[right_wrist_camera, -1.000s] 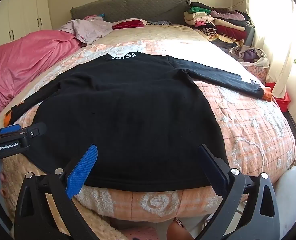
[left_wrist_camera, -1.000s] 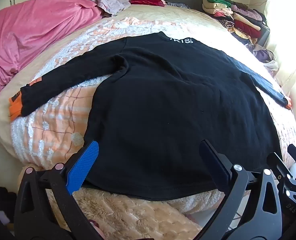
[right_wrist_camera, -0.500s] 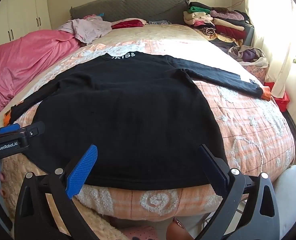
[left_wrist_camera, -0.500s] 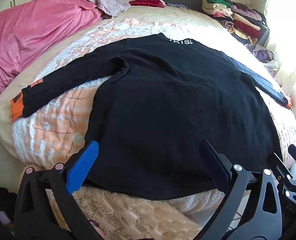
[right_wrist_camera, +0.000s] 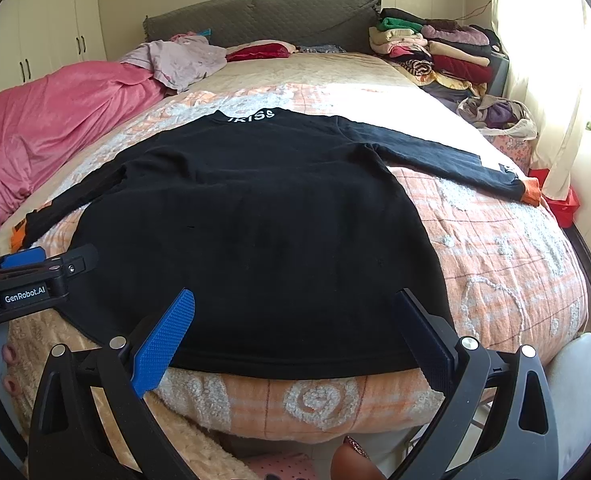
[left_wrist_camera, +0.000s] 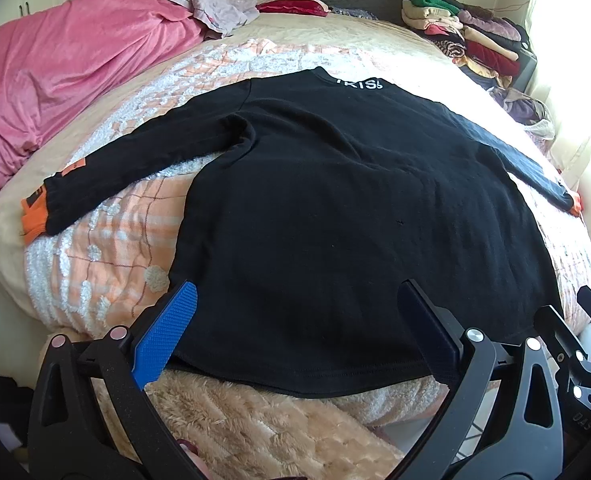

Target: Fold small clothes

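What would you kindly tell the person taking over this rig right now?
Left gripper: jaws open, holding nothing, poised over the near hem.
Right gripper: jaws open, holding nothing, also at the hem.
Black long-sleeved top lies spread flat on the bed quilt, collar far, both sleeves out sideways, orange cuffs showing.
Done: garment laid out.
Left: every fold; nothing is folded yet.

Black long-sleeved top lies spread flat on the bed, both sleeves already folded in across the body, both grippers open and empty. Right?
Not quite: on the black top both sleeves lie stretched outward, as the right wrist view shows. Left gripper and right gripper are open and empty.
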